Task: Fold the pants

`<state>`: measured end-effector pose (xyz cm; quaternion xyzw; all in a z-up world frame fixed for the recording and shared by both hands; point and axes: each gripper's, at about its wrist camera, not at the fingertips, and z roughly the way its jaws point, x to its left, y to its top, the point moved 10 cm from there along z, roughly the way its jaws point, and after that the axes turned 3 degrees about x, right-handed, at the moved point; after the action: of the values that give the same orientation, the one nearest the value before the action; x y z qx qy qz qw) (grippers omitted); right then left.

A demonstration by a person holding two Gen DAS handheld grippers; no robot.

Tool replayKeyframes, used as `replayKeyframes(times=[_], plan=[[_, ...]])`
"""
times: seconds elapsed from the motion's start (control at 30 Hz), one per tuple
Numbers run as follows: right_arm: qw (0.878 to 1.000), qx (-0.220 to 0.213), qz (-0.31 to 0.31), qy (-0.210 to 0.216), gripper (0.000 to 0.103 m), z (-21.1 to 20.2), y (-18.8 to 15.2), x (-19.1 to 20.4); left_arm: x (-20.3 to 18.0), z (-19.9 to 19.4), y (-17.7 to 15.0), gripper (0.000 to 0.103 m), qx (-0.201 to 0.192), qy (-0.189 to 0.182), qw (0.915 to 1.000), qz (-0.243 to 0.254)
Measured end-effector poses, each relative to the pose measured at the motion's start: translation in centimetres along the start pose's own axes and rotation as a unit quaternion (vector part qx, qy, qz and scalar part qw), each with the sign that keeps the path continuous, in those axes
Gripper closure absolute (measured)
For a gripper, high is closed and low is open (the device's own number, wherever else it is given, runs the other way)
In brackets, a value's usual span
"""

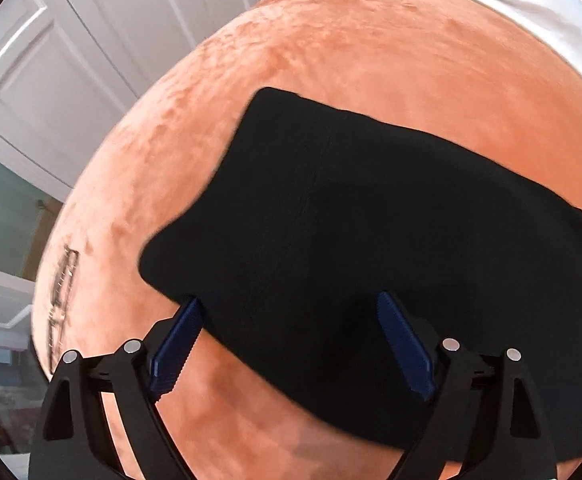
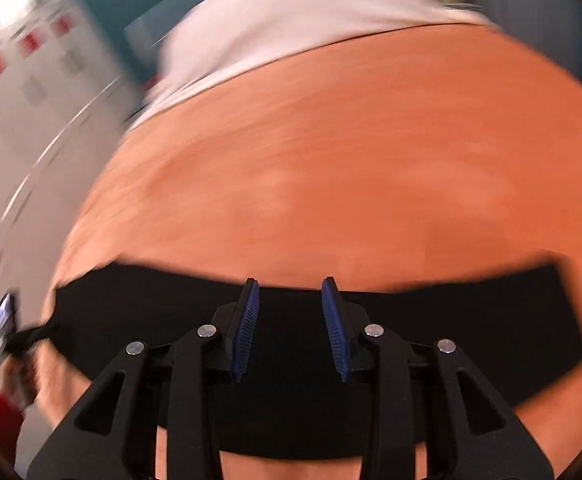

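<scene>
Black pants (image 1: 371, 240) lie flat on an orange plush bed cover (image 1: 331, 60). In the left wrist view my left gripper (image 1: 291, 300) is wide open, its blue pads (image 1: 179, 344) spread over the near edge of the pants, holding nothing. In the right wrist view the pants (image 2: 471, 320) form a dark band across the cover (image 2: 331, 160). My right gripper (image 2: 291, 292) is open above the pants' far edge, its blue pads (image 2: 247, 328) apart and empty. This view is blurred by motion.
A white pillow or sheet (image 2: 291, 20) lies at the far end of the bed, also in the left wrist view (image 1: 531, 8). White panelled cupboard doors (image 1: 71, 60) stand to the left. The left gripper and a hand (image 2: 11, 340) show at the left edge.
</scene>
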<state>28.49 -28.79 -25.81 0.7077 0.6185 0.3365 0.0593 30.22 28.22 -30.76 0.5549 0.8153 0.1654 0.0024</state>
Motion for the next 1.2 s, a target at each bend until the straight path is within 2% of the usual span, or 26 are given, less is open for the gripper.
replayKeyframes(times=[0.03, 0.07, 0.13, 0.2, 0.27, 0.33, 0.4, 0.47, 0.5, 0.57, 0.63, 0.67, 0.73, 0.8, 0.83, 0.9, 0.93, 1.0, 1.07, 1.13, 1.2], plan=[[1.000, 0.011, -0.019, 0.010, 0.070, 1.4, 0.2, 2.3, 0.2, 0.4, -0.1, 0.016, 0.003, 0.009, 0.9999, 0.003], [0.998, 0.031, -0.051, 0.026, 0.070, 4.2, 0.4, 6.3, 0.3, 1.0, -0.1, 0.016, 0.006, 0.006, 0.9999, 0.006], [0.994, 0.051, -0.085, 0.037, 0.070, 7.9, 1.0, 11.6, 0.4, 1.1, -0.3, 0.016, 0.000, -0.006, 0.9999, 0.013], [0.987, 0.084, -0.124, 0.049, 0.070, 12.0, 1.4, 17.0, 0.4, 1.1, -0.5, 0.015, -0.006, -0.007, 0.9992, 0.040], [0.979, 0.109, -0.165, 0.038, 0.069, 15.8, 1.7, 21.1, 0.6, 1.3, -0.9, 0.014, -0.012, -0.007, 0.9979, 0.064], [0.972, 0.119, -0.202, 0.010, 0.067, 18.2, 1.9, 22.7, 1.0, 1.7, -1.5, 0.014, -0.014, -0.018, 0.9975, 0.067], [0.965, 0.137, -0.225, -0.009, 0.062, 20.6, 1.6, 24.0, 1.3, 1.9, -1.7, 0.013, -0.021, -0.030, 0.9972, 0.065], [0.960, 0.163, -0.227, 0.003, 0.065, 22.2, 0.6, 24.6, 1.2, 1.8, -1.8, 0.013, -0.033, -0.027, 0.9969, 0.066], [0.956, 0.167, -0.241, 0.007, 0.082, 22.4, 0.1, 25.2, 1.2, 1.8, -1.8, 0.013, -0.037, -0.024, 0.9969, 0.065], [0.945, 0.160, -0.285, -0.003, 0.090, 22.1, -1.0, 26.3, 1.3, 1.8, -1.5, 0.013, -0.046, -0.020, 0.9969, 0.061], [0.941, 0.136, -0.309, -0.024, 0.100, 21.7, -0.2, 26.9, 1.4, 1.6, -1.1, 0.013, -0.052, -0.021, 0.9972, 0.049], [0.949, 0.114, -0.294, -0.030, 0.100, 21.6, 1.2, 26.5, 1.6, 1.8, -0.8, 0.013, -0.051, -0.022, 0.9977, 0.039], [0.962, 0.112, -0.244, -0.041, 0.100, 22.8, 2.9, 24.8, 1.7, 2.1, -0.3, 0.013, -0.051, -0.017, 0.9980, 0.033], [0.964, 0.097, -0.230, -0.088, 0.100, 22.8, 4.0, 23.0, 1.6, 2.0, -0.2, 0.013, -0.049, -0.011, 0.9981, 0.034], [0.969, 0.090, -0.218, -0.075, 0.099, 22.1, 4.2, 22.9, 1.6, 1.8, -0.3, 0.013, -0.046, -0.012, 0.9982, 0.038], [0.980, 0.065, -0.190, -0.010, 0.097, 19.0, 3.9, 24.0, 1.7, 0.7, -0.5, 0.014, -0.048, -0.025, 0.9978, 0.038], [0.980, 0.059, -0.190, 0.011, 0.097, 17.7, 3.3, 24.5, 2.0, 0.0, -0.3, 0.014, -0.053, -0.028, 0.9975, 0.037], [0.972, 0.075, -0.217, 0.043, 0.097, 16.9, 0.9, 26.0, 2.1, -0.8, 0.0, 0.014, -0.063, -0.028, 0.9971, 0.030], [0.964, 0.108, -0.240, 0.037, 0.097, 19.5, -0.9, 27.4, 2.1, -0.5, 0.2, 0.014, -0.058, -0.025, 0.9979, 0.017], [0.963, 0.129, -0.236, 0.014, 0.102, 23.5, -1.4, 27.9, 1.8, 0.3, -0.1, 0.014, -0.045, -0.009, 0.9989, 0.011], [0.966, 0.120, -0.231, 0.007, 0.103, 25.1, -0.7, 28.1, 1.8, 1.2, -0.4, 0.013, -0.036, 0.010, 0.9991, 0.018]])
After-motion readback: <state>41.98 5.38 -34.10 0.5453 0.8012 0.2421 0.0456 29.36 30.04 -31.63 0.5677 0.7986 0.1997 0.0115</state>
